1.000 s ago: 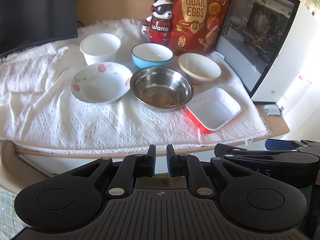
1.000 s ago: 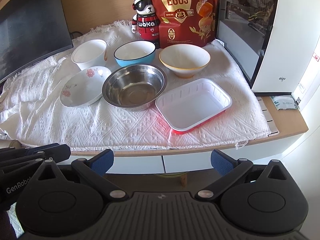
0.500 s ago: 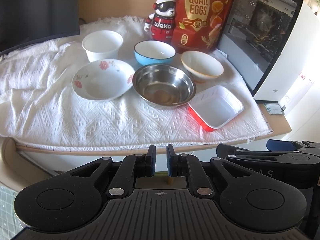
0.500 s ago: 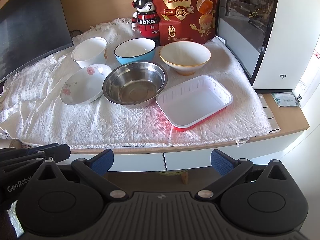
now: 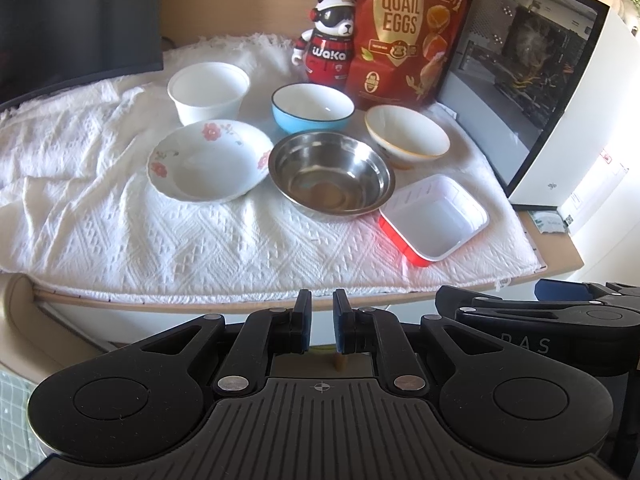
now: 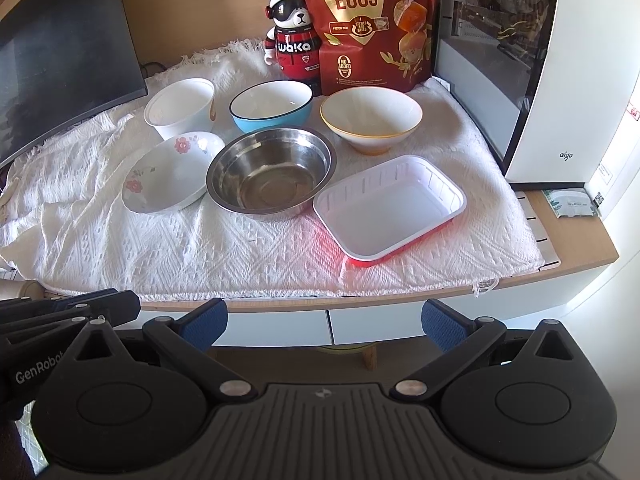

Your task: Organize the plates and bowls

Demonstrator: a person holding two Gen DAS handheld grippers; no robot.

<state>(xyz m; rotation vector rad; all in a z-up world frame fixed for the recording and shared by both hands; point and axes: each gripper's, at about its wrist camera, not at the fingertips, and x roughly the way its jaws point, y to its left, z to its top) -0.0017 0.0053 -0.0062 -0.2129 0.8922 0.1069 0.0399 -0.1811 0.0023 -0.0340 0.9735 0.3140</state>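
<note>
On a white cloth (image 5: pixel 120 240) lie a floral plate (image 5: pixel 208 162) (image 6: pixel 172 178), a steel bowl (image 5: pixel 330 174) (image 6: pixel 270 174), a red-and-white rectangular tray (image 5: pixel 434 220) (image 6: pixel 390 210), a white cup-bowl (image 5: pixel 208 92) (image 6: pixel 182 106), a blue bowl (image 5: pixel 312 106) (image 6: pixel 272 106) and a cream bowl with a yellow rim (image 5: pixel 406 136) (image 6: pixel 370 118). My left gripper (image 5: pixel 321 322) is shut and empty, below the table's front edge. My right gripper (image 6: pixel 324 322) is open and empty, also in front of the edge.
A panda figure (image 5: pixel 330 54) and a red quail-egg bag (image 5: pixel 404 32) stand at the back. A white computer case (image 5: pixel 560 92) stands at the right, a dark monitor (image 5: pixel 76 16) at the back left. A small packet (image 6: pixel 570 204) lies on the bare wood.
Both grippers have drifted slightly; the dishes sit a little lower in both views. No dish has moved.
</note>
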